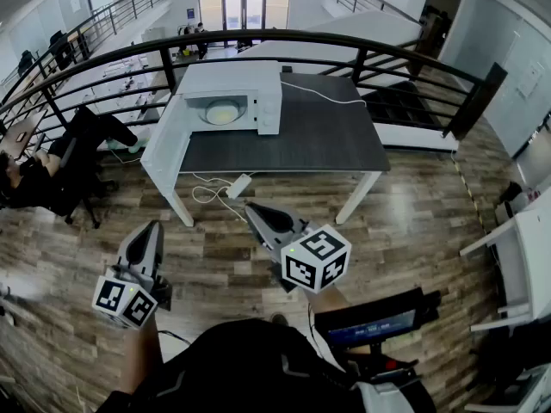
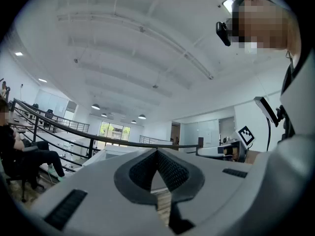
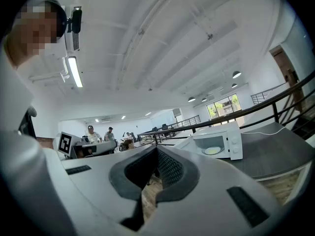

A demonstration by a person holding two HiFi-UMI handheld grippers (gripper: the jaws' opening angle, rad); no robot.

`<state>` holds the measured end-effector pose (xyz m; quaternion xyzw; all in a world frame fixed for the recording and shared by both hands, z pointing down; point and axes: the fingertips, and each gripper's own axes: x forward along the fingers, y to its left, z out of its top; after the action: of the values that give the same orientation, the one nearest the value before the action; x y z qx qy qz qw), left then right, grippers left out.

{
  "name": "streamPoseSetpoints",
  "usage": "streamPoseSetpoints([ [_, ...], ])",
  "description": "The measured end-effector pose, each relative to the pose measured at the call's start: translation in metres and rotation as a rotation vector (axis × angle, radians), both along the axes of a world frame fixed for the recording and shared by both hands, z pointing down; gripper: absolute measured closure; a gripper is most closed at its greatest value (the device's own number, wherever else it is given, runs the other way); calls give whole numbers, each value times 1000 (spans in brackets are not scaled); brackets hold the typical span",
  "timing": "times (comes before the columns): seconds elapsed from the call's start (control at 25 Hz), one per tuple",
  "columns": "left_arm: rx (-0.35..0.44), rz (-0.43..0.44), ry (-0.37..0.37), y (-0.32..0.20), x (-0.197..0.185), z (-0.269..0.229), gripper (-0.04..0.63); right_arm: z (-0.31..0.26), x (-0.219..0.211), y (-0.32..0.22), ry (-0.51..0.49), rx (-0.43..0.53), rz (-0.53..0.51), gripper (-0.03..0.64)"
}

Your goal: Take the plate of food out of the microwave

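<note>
Head view puts both tools low, close to the person's body. The right gripper has its jaws clenched together with nothing between them, and the right gripper view shows the same, with only wooden floor through the slot below the tips. The left gripper is likewise closed and empty, its ribbed pads meeting at the tips.

Ahead of both tools lies a stretch of floor, then a dark-topped table. The white microwave sits on its far left corner. It lies ahead and a little left of the right gripper, and ahead and to the right of the left one, well apart from both.

The plate of food rests flat inside the cavity, also visible in the right gripper view. The opening faces back toward the person (the white panel to its left looks like the door swung open, though I cannot be sure).

The plate is round, so no long axis governs the approach. What matters is a straight reach forward into the opening. The right gripper seems slightly nearer, and both must open before taking the rim.
</note>
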<state>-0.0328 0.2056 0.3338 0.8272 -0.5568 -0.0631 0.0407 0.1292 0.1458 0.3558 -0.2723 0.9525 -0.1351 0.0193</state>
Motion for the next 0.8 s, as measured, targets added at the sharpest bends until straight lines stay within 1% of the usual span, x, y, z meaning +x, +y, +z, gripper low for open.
streamPoseSetpoints([
  [0.16,-1,-5,5,7,-3,2,594,2,-2,6,10,-2,-3,626],
  [0.36,11,9,-2,16,-4,0,594,3,-6,15,5,-6,6,626],
  [0.48,7,9,-1,19,-8,2,594,1,-9,17,-18,-13,12,626],
  [0.64,9,16,-5,18,-14,3,594,-3,-11,15,-79,-42,33,626],
  [0.72,9,26,-11,20,-17,3,594,-1,-13,18,-83,-49,51,626],
  [0.8,10,59,-27,23,-16,3,594,1,-17,22,-73,-41,65,626],
])
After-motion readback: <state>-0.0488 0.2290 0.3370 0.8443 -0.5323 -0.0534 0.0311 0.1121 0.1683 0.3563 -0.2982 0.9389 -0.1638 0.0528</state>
